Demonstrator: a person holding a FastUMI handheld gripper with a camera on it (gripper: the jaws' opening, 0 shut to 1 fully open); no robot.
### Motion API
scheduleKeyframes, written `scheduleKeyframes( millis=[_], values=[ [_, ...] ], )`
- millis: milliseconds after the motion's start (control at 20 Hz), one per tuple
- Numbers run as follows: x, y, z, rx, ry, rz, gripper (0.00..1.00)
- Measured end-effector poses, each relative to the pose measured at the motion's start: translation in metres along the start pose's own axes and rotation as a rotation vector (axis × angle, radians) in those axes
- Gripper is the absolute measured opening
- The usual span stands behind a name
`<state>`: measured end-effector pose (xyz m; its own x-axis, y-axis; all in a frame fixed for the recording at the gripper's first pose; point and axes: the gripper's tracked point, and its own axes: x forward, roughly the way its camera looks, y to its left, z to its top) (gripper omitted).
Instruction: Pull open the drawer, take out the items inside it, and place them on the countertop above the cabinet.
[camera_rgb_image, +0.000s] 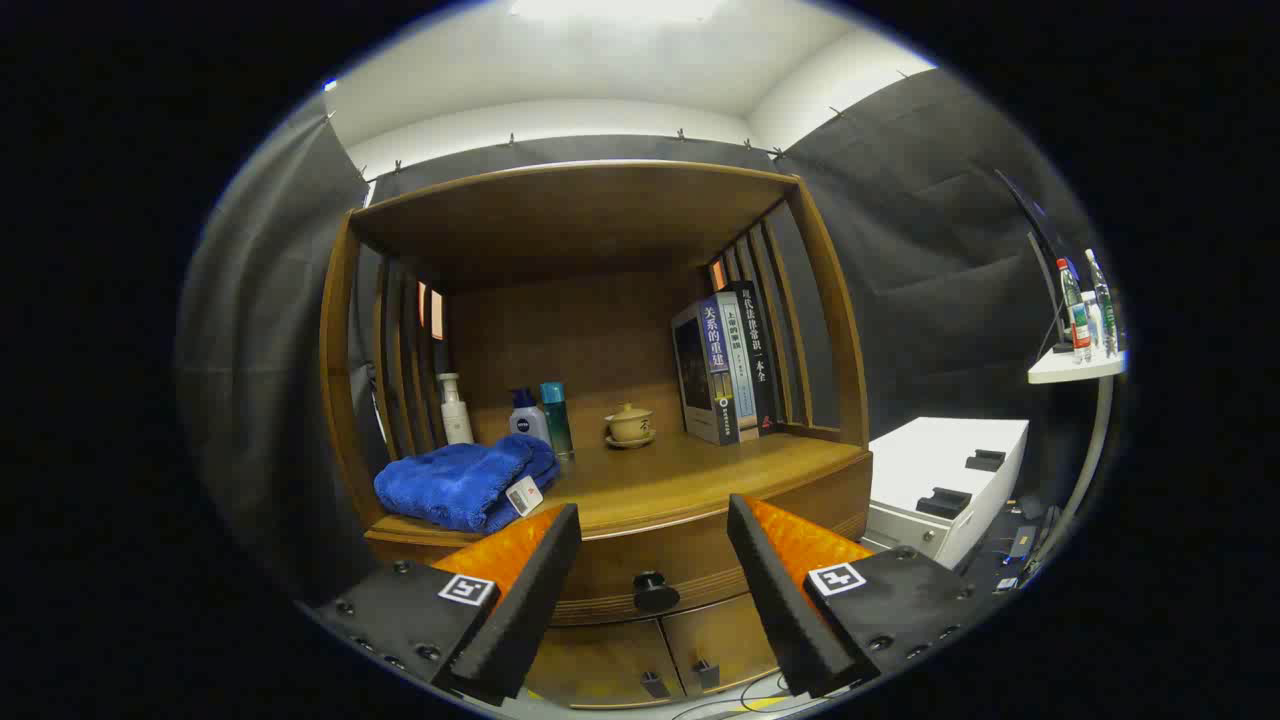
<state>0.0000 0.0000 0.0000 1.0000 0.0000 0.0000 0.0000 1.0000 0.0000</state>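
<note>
A wooden cabinet stands ahead with its countertop (690, 475) under an arched hood. Below the countertop the drawer (650, 570) is shut, its round black knob (655, 592) sitting between and just beyond my fingers. My gripper (655, 535) is open, the two orange-and-black fingers wide apart with nothing between them and apart from the knob. A folded blue towel (468, 484) with a white tag lies on the countertop's left side. What is inside the drawer is hidden.
On the countertop stand a white pump bottle (455, 408), two small bottles (545, 418), a lidded tea cup (630, 425) and several upright books (728, 368). Two lower cabinet doors (660, 660) sit under the drawer. A white box (945, 480) and a shelf with bottles (1085, 350) are at the right.
</note>
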Motion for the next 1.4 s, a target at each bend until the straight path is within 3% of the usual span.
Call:
scheduleKeyframes(
  millis=[700,1400],
  values=[
    [-0.002,0.001,-0.002,-0.028,-0.008,-0.008,0.98],
    [-0.002,0.020,-0.007,-0.072,-0.015,0.069,0.98]
  ],
)
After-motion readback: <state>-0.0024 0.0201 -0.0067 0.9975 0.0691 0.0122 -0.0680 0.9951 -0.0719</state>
